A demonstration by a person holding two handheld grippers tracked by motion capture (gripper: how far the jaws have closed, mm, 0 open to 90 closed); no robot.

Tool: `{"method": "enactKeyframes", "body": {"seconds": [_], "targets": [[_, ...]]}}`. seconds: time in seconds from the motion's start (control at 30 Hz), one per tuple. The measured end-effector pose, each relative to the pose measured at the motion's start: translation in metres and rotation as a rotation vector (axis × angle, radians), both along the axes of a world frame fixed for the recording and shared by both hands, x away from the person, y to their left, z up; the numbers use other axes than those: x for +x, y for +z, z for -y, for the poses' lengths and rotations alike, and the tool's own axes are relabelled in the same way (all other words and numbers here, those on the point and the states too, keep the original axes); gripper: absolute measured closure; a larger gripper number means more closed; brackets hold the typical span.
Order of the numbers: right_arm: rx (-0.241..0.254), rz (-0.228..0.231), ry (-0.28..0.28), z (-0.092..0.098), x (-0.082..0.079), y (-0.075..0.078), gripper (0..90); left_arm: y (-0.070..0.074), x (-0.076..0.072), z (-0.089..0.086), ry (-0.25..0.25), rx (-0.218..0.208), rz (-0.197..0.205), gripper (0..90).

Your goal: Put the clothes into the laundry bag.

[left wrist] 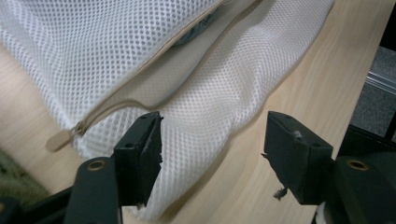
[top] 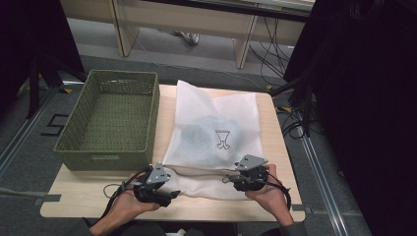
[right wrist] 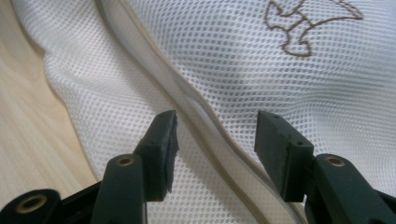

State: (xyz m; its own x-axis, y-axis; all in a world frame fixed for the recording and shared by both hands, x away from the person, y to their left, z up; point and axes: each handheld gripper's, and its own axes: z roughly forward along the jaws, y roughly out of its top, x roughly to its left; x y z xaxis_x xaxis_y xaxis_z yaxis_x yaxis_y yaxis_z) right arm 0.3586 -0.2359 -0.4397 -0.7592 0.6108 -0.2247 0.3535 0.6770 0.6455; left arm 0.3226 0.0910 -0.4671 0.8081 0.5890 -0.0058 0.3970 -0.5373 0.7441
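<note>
White mesh laundry bag [top: 212,137] lying flat on the pale wooden tabletop [top: 74,194], taking up the centre and the 3 o'clock half, with its near hem toward 6 o'clock. Printed in brown on the top face, a small emblem [top: 223,139], just past the middle toward 4 o'clock. Showing faintly through the mesh, something bluish-grey inside, too blurred to name. Running along the near edge, a beige zipper [left wrist: 140,88], partly open in the left gripper view, with its pull tab [left wrist: 58,139] lying at the bag's corner at 9 o'clock of that view.

At 9 o'clock of the bag, just beside it, an olive woven basket [top: 109,118] with a cut-out handle in its far wall.

Held at 7 o'clock of the bag, the left gripper [top: 169,192], at the near left corner. Jaws apart here: in the left gripper view [left wrist: 212,140] one jaw over the mesh corner, the other over bare wood, pressing on nothing.

Held at 5 o'clock of the bag, the right gripper [top: 231,179], at the near right part of the hem. Jaws likewise spread: in the right gripper view [right wrist: 217,135] the zipper seam [right wrist: 205,116] passing between them, mesh under both, neither pad clamped on it.

Beyond the tabletop at 12 o'clock, grey floor and pale desk legs with dark cables.
</note>
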Motion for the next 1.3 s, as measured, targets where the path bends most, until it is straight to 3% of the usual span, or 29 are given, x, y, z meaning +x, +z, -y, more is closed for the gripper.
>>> {"method": "enactKeyframes", "body": {"seconds": [0.27, 0.33, 0.37, 0.4, 0.43, 0.57, 0.63, 0.67, 0.7, 0.73, 0.8, 0.83, 0.9, 0.97, 1.03, 1.1, 1.13, 1.2, 1.3], "targets": [[0.047, 0.006, -0.045, 0.009, -0.002, -0.001, 45.1, 0.004, -0.011, -0.031, 0.077, -0.038, 0.007, 33.9], [0.072, 0.041, -0.065, 0.011, -0.003, 0.001, 43.1, 0.004, -0.012, -0.039, 0.094, -0.051, 0.03, 33.9], [0.075, 0.06, -0.061, 0.013, -0.003, 0.001, 42.3, 0.004, -0.013, -0.042, 0.109, -0.06, 0.014, 33.9], [0.094, 0.056, -0.082, 0.014, -0.004, 0.002, 42.1, 0.004, -0.015, -0.044, 0.118, -0.065, 0.022, 33.8], [0.097, 0.083, -0.083, 0.016, -0.004, 0.003, 41.9, 0.004, -0.016, -0.047, 0.116, -0.071, 0.026, 33.5], [0.151, 0.076, -0.131, 0.02, -0.008, 0.004, 40.9, 0.003, -0.02, -0.056, 0.126, -0.062, 0.041, 32.0], [0.145, 0.081, -0.135, 0.021, -0.008, 0.004, 40.3, 0.003, -0.022, -0.058, 0.14, -0.082, 0.04, 31.0], [0.151, 0.07, -0.13, 0.021, -0.009, 0.003, 40.3, 0.004, -0.022, -0.06, 0.14, -0.071, 0.044, 30.7], [0.149, 0.078, -0.133, 0.022, -0.009, 0.003, 39.9, 0.003, -0.022, -0.061, 0.138, -0.091, 0.049, 30.6], [0.137, 0.1, -0.138, 0.023, -0.009, 0.003, 39.4, 0.004, -0.023, -0.061, 0.149, -0.083, 0.044, 30.3], [0.163, 0.061, -0.151, 0.023, -0.011, 0.003, 39.0, 0.003, -0.023, -0.063, 0.139, -0.084, 0.053, 28.6], [0.162, 0.082, -0.148, 0.024, -0.011, 0.002, 38.5, 0.003, -0.024, -0.064, 0.139, -0.09, 0.051, 27.9], [0.181, 0.064, -0.148, 0.024, -0.012, 0.003, 37.7, 0.003, -0.024, -0.065, 0.136, -0.113, 0.045, 25.8], [0.202, 0.049, -0.158, 0.023, -0.014, 0.002, 36.4, 0.005, -0.023, -0.07, 0.114, -0.093, 0.06, 23.0], [0.205, 0.055, -0.16, 0.023, -0.014, 0.001, 34.4, 0.005, -0.025, -0.072, 0.14, -0.127, 0.049, 19.8], [0.215, 0.036, -0.167, 0.022, -0.015, -0.001, 33.1, 0.007, -0.024, -0.078, 0.117, -0.096, 0.058, 15.1], [0.213, 0.038, -0.167, 0.023, -0.015, -0.001, 32.4, 0.006, -0.025, -0.078, 0.128, -0.115, 0.055, 15.2], [0.215, 0.033, -0.175, 0.022, -0.016, -0.002, 31.7, 0.006, -0.025, -0.082, 0.14, -0.115, 0.056, 15.0], [0.215, 0.034, -0.187, 0.022, -0.017, -0.002, 27.6, 0.006, -0.027, -0.086, 0.125, -0.091, 0.061, 15.7]]}}
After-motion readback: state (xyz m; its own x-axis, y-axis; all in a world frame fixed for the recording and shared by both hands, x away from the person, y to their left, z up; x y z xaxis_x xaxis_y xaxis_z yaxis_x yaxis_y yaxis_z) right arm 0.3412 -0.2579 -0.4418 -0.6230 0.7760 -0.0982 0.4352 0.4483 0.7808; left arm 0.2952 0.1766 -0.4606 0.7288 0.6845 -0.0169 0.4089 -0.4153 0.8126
